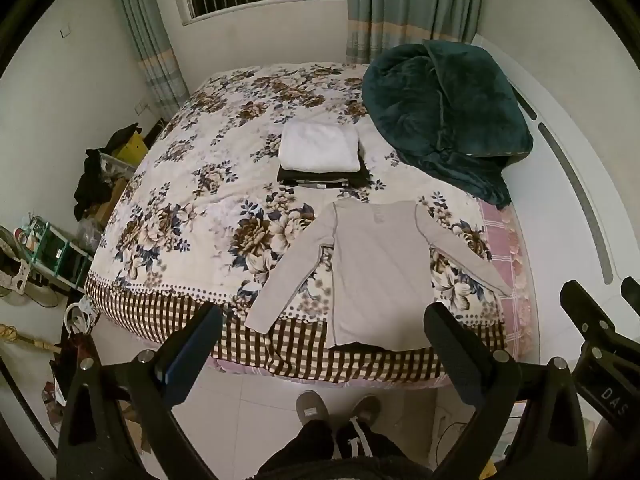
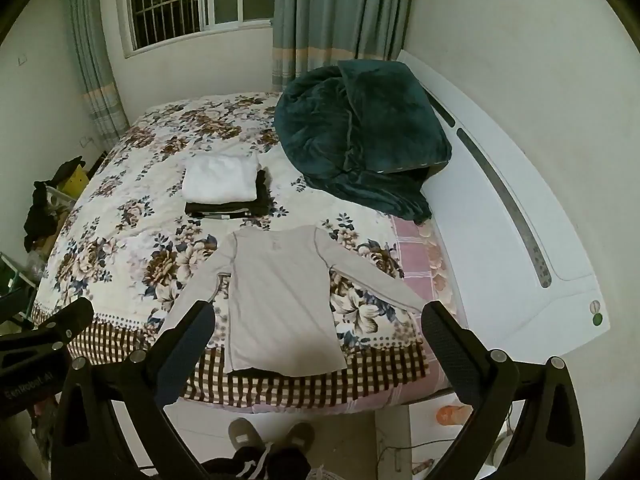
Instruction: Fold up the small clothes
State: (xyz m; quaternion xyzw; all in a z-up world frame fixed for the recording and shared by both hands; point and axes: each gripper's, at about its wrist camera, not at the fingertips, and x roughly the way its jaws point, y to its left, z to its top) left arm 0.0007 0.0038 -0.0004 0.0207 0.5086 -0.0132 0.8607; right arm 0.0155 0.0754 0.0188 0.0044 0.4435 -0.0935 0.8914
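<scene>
A pale grey long-sleeved shirt [image 1: 376,272] lies flat on the floral bed cover [image 1: 192,196], sleeves spread, its hem at the bed's near edge; it also shows in the right wrist view [image 2: 280,300]. Behind it sits a stack of folded clothes: a white piece [image 1: 318,148] on dark ones [image 1: 324,178], also seen in the right wrist view [image 2: 220,184]. My left gripper [image 1: 324,344] is open and empty, held above the near edge. My right gripper [image 2: 318,340] is open and empty, held over the shirt's hem.
A bundled dark green blanket [image 1: 448,116] lies at the bed's far right by the white headboard [image 2: 500,208]. Clutter and boxes [image 1: 100,184] stand on the floor at left. The person's feet [image 1: 336,404] stand on the tiled floor before the bed.
</scene>
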